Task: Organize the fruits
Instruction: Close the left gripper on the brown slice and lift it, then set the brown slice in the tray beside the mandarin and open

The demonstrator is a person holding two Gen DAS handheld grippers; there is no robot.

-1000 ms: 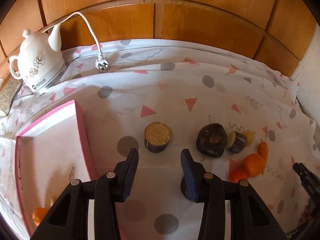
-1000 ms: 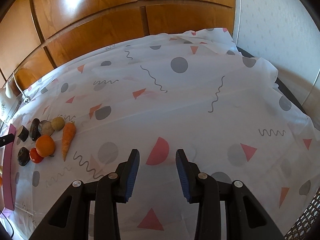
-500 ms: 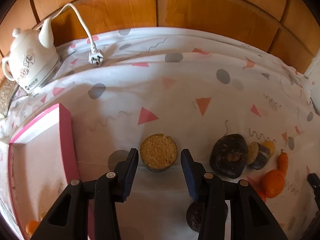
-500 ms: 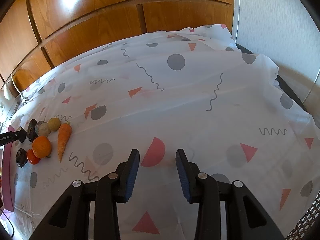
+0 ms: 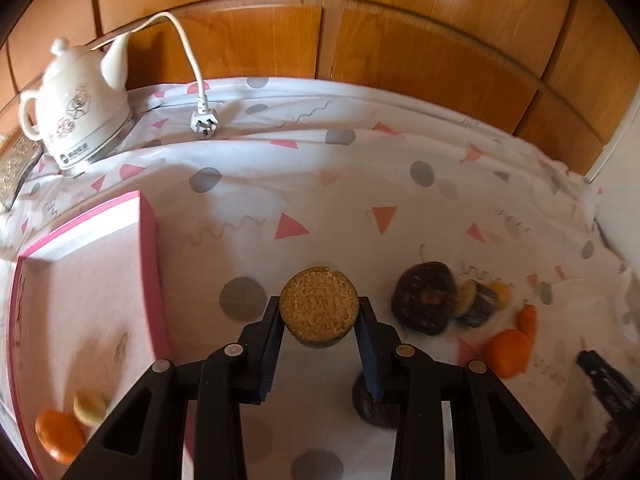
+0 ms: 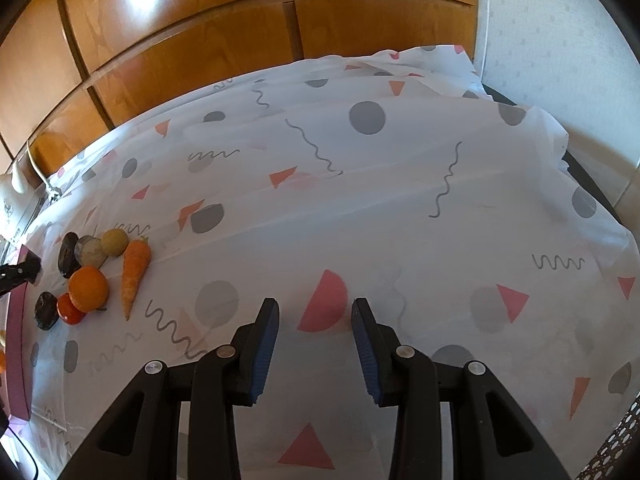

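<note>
In the left wrist view my left gripper [image 5: 319, 322] is shut on a halved dark fruit with a tan grainy cut face [image 5: 319, 306], held between both fingers. The pink tray [image 5: 148, 236] lies to its left, with an orange [image 5: 59, 434] and a pale round piece [image 5: 90, 407] in its near corner. To the right lie a dark fruit [image 5: 425, 298], a smaller cut fruit [image 5: 474, 304], an orange [image 5: 508, 352] and a carrot [image 5: 528, 320]. In the right wrist view my right gripper [image 6: 315, 346] is open and empty over bare cloth; the fruit pile, with its orange [image 6: 88, 289] and carrot [image 6: 134, 272], is far left.
A white kettle [image 5: 78, 110] with its cord and plug [image 5: 204, 122] stands at the back left by the wooden panelling. Another dark fruit [image 5: 372, 400] lies under my left gripper's right finger. The patterned tablecloth [image 6: 360, 200] covers the table; its right edge drops off.
My left gripper moved forward around the cut dark fruit and closed on it. The right gripper stayed open and barely shifted.
</note>
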